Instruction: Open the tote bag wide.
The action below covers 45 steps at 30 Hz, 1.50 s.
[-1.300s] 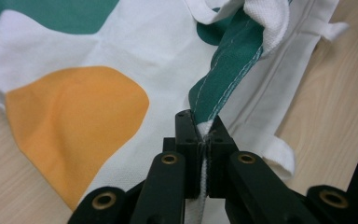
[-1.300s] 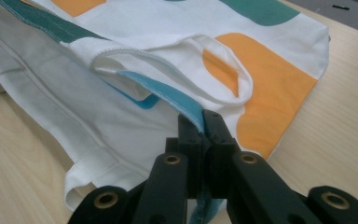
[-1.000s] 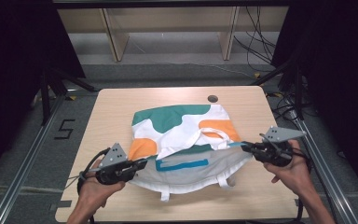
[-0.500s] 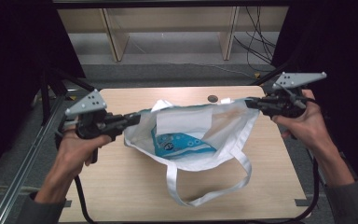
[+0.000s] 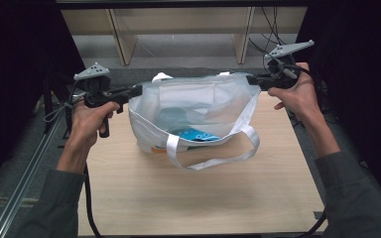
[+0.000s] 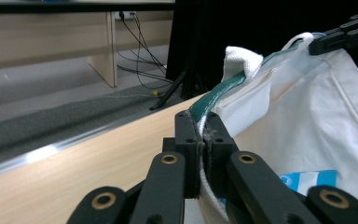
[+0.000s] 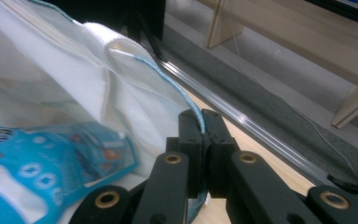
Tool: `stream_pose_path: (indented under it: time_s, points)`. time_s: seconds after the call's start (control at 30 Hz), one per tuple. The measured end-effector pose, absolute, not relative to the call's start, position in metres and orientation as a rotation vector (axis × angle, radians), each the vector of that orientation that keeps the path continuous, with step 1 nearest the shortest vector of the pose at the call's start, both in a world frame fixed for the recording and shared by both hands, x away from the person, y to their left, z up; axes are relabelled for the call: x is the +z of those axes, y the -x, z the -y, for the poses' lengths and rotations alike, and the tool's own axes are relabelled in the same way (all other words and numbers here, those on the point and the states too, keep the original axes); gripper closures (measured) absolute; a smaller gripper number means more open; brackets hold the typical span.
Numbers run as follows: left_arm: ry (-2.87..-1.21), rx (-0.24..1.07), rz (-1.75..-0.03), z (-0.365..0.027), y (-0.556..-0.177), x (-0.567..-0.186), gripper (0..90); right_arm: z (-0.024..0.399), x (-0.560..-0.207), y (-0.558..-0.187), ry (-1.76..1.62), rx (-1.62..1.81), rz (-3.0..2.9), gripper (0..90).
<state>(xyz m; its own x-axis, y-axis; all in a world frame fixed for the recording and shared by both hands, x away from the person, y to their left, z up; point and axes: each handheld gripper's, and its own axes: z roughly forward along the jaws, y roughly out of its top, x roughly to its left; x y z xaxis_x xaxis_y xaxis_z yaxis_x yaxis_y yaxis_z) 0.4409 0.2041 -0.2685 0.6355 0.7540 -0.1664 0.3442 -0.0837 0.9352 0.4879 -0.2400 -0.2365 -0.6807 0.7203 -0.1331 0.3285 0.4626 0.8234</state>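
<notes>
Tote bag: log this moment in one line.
left claw shut on tote bag rim | right claw shut on opposite rim | bag held open | blue packet inside

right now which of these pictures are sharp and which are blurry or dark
High view: soft overall, black at both sides, the table evenly lit. Left gripper view: claw and bag hem crisp, the floor behind hazy. Right gripper view: claw sharp, the blue packet smeared out of focus.
</notes>
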Motion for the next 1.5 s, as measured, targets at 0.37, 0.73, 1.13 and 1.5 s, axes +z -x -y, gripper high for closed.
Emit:
stream_pose_path:
  time_s: [0.37,0.73,1.13,1.5]
  points:
    - [-1.759,0.334,-0.936,-0.203,-0.441,-0.333,84.7,0.234,-0.272,-0.507,-0.940,1.019,-2.298,88.3]
    - [-1.701,0.297,-0.877,-0.213,-0.418,-0.315,86.8,0.241,-0.263,-0.478,-0.875,1.166,-2.286,88.4]
    - [-1.799,0.302,-0.942,-0.208,-0.433,-0.338,83.2,0.237,-0.263,-0.477,-0.859,1.132,-2.290,88.4]
    - [-2.046,-0.008,-0.886,-0.164,-0.394,-0.398,42.8,0.221,-0.270,-0.483,-0.882,1.032,-2.337,88.6]
